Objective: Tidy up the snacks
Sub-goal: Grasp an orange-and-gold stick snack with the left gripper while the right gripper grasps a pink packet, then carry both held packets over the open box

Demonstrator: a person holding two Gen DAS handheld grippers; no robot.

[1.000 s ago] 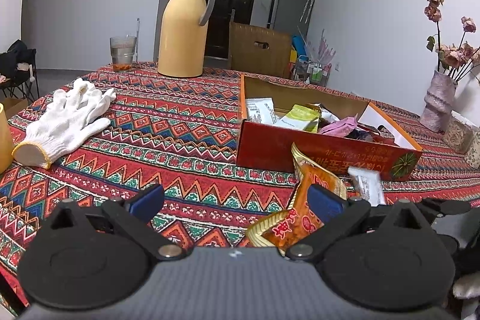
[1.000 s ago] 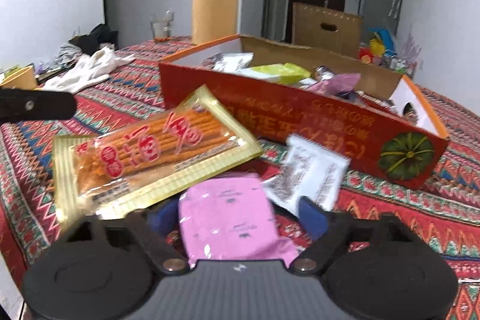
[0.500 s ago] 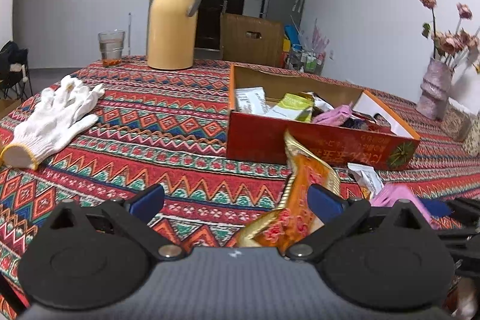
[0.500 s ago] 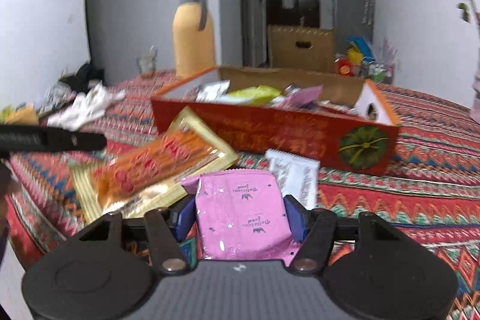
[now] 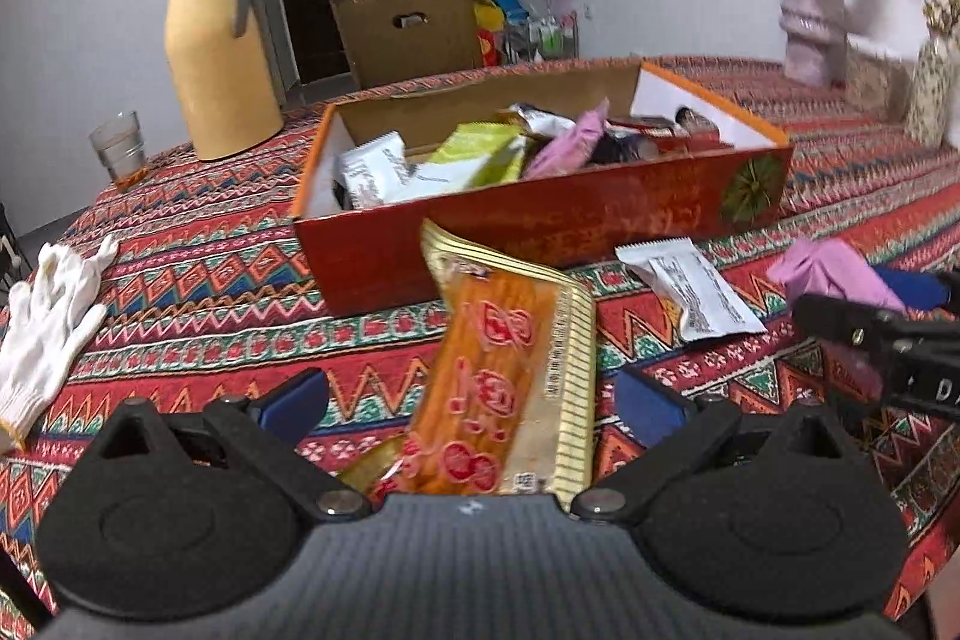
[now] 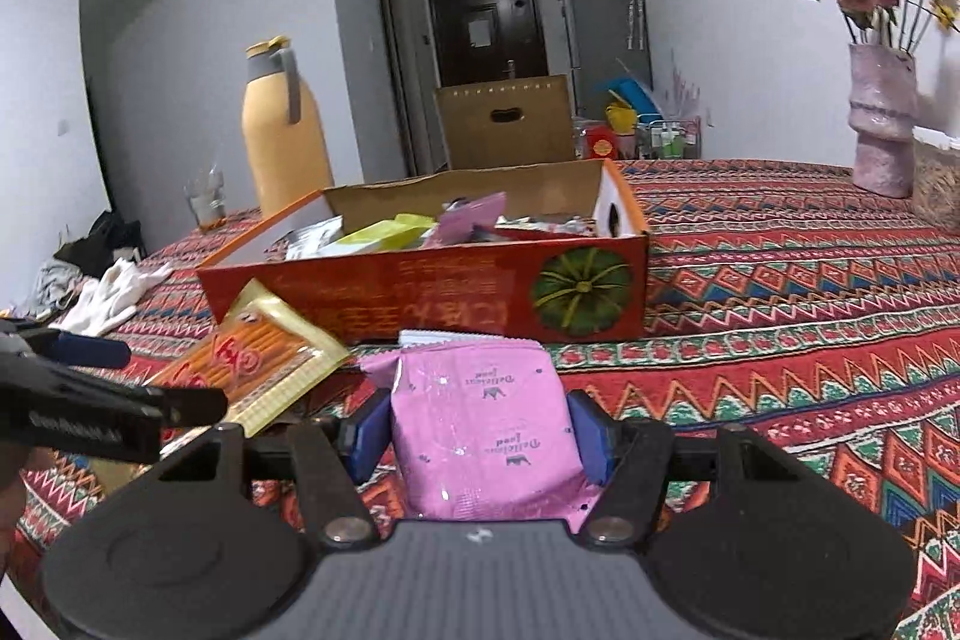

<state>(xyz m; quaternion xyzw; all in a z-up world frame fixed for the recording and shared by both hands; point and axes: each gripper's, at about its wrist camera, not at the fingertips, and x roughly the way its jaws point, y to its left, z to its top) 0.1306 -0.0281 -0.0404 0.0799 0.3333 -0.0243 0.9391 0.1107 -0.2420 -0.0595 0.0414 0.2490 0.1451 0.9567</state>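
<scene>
White walls [image 6: 210,10]; dark door [image 6: 489,25] behind; patterned tablecloth [image 6: 780,244] covers table.

Dim, even indoor light; fisheye-bent edges, slight motion blur.

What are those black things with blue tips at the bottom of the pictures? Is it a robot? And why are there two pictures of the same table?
It is no robot. A person holds a grabbing tool in each hand, and each tool has a small camera looking forward along its two fingers. So one picture comes from the left tool, the other from the right.

The left gripper is open, and the orange snack pack lies between its blue pads, not squeezed. The right gripper is shut on the pink packet; its pads press both sides.

All this is on a table with a patterned cloth. On it stands a red box already holding several snacks. A white packet lies in front of the box. Further off are white gloves, a yellow jug, a glass and a vase of flowers.
</scene>
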